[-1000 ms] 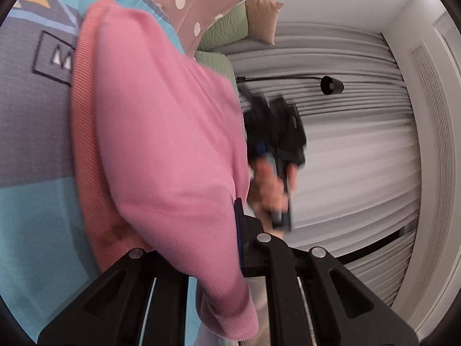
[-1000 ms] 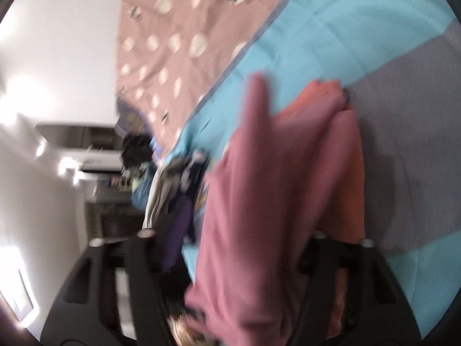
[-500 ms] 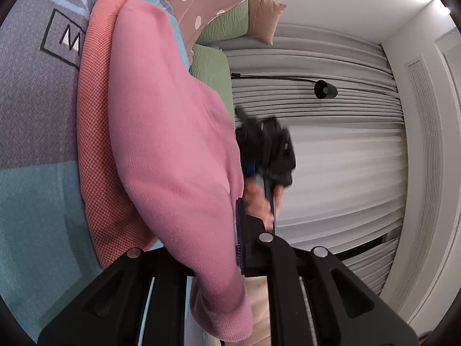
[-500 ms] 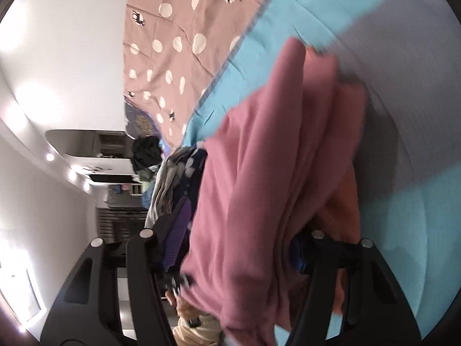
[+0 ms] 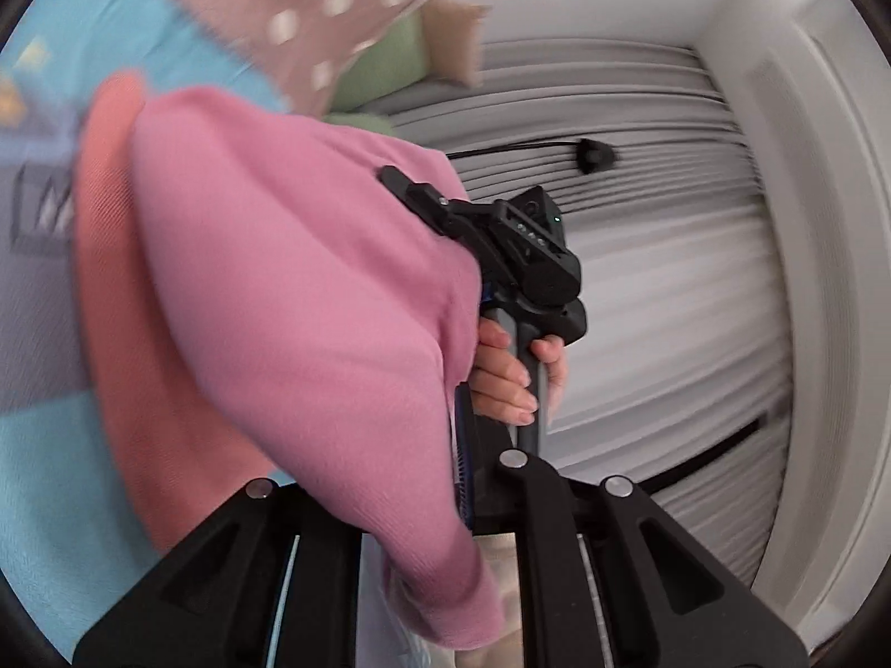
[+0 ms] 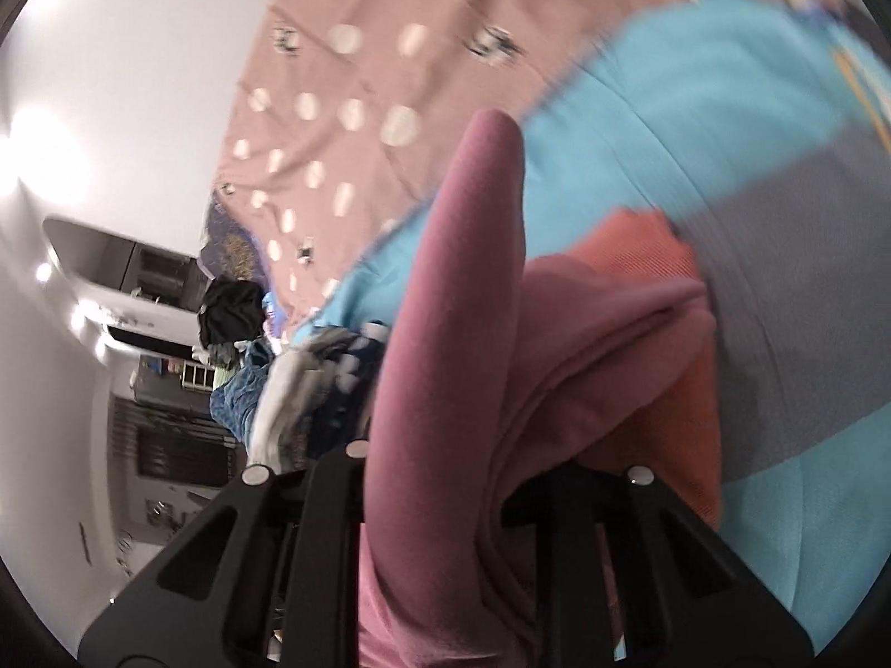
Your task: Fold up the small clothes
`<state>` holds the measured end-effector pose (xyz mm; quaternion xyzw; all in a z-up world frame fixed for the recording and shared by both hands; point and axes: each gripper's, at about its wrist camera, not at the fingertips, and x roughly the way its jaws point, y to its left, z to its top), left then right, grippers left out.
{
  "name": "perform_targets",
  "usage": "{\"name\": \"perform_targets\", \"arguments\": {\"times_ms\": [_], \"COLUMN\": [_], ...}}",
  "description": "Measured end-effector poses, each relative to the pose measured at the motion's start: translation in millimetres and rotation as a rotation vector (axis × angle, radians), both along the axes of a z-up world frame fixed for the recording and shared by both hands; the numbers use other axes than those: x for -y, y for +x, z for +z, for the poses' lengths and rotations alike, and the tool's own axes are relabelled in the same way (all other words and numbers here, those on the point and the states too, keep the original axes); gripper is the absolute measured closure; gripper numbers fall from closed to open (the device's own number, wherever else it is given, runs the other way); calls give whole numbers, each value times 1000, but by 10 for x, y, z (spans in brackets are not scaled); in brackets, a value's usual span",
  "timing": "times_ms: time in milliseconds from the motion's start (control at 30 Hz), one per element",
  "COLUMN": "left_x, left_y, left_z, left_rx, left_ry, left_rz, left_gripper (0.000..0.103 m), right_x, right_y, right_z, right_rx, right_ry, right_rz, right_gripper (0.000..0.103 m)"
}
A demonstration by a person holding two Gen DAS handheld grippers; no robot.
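A pink knit garment [image 5: 289,300] hangs lifted between both grippers above an orange garment [image 5: 106,300] that lies on the bedspread. My left gripper [image 5: 412,479] is shut on the pink cloth's near edge, which drapes over its fingers. In the left wrist view my right gripper [image 5: 398,178] bites the far edge, and a hand [image 5: 507,373] holds its handle. In the right wrist view the pink garment [image 6: 456,334] fills the gap of my right gripper [image 6: 445,473], whose jaws are closing on it. The orange garment [image 6: 640,256] shows beyond.
A teal and grey bedspread [image 6: 696,111] lies under the clothes, with a brown dotted blanket [image 6: 362,83] behind. A pile of unfolded clothes [image 6: 312,367] sits at the bed's edge. Green and tan pillows [image 5: 390,67], pleated curtains [image 5: 657,289] and a lamp [image 5: 596,153] stand beyond.
Both grippers have risen and lifted the pink garment off the orange one. The right gripper's jaws have narrowed from wide apart onto the pink cloth.
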<state>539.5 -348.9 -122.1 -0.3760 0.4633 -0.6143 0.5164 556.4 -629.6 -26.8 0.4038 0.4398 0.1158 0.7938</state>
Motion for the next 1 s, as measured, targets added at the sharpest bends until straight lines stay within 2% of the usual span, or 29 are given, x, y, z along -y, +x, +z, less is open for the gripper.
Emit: {"name": "perform_targets", "arguments": {"times_ms": [100, 167, 267, 367, 400, 533, 567, 633, 700, 733, 800, 900, 1000], "left_x": [-69, -111, -109, -84, -55, 102, 154, 215, 213, 199, 188, 170, 155], "left_y": [27, 109, 310, 442, 450, 434, 414, 370, 359, 349, 346, 394, 385], "left_z": [377, 580, 583, 283, 90, -613, -759, -902, -899, -873, -868, -880, -861], "left_rx": [102, 150, 61, -36, -77, -282, -313, -352, -345, -333, -338, -372, -383], "left_ry": [-33, -43, -88, -64, -49, -45, -23, -7, -12, -13, -29, -75, -96], "left_rz": [20, 52, 45, 69, 84, 33, 24, 7, 6, 9, 9, 4, 5], "left_gripper": [93, 93, 92, 92, 92, 92, 92, 92, 92, 92, 91, 90, 88], "right_x": [-117, -100, -40, 67, 108, 197, 223, 326, 407, 458, 494, 465, 342], "right_y": [92, 201, 456, 683, 736, 818, 814, 735, 631, 543, 356, 25, -304], "right_z": [492, 659, 725, 419, 217, -592, -719, -1057, -1228, -1292, -1264, -1181, -1146], "right_rx": [67, 86, 65, -14, -54, -217, -237, -278, -263, -229, -170, -100, -54], "right_ry": [-55, -57, -22, 30, 45, 79, 90, 178, 298, 367, 383, 391, 418], "right_rz": [37, 35, 15, -24, -36, -53, -60, -98, -115, -111, -86, 10, 105], "right_gripper": [84, 84, 82, 80, 80, 79, 77, 64, 40, 34, 21, 15, 15]}}
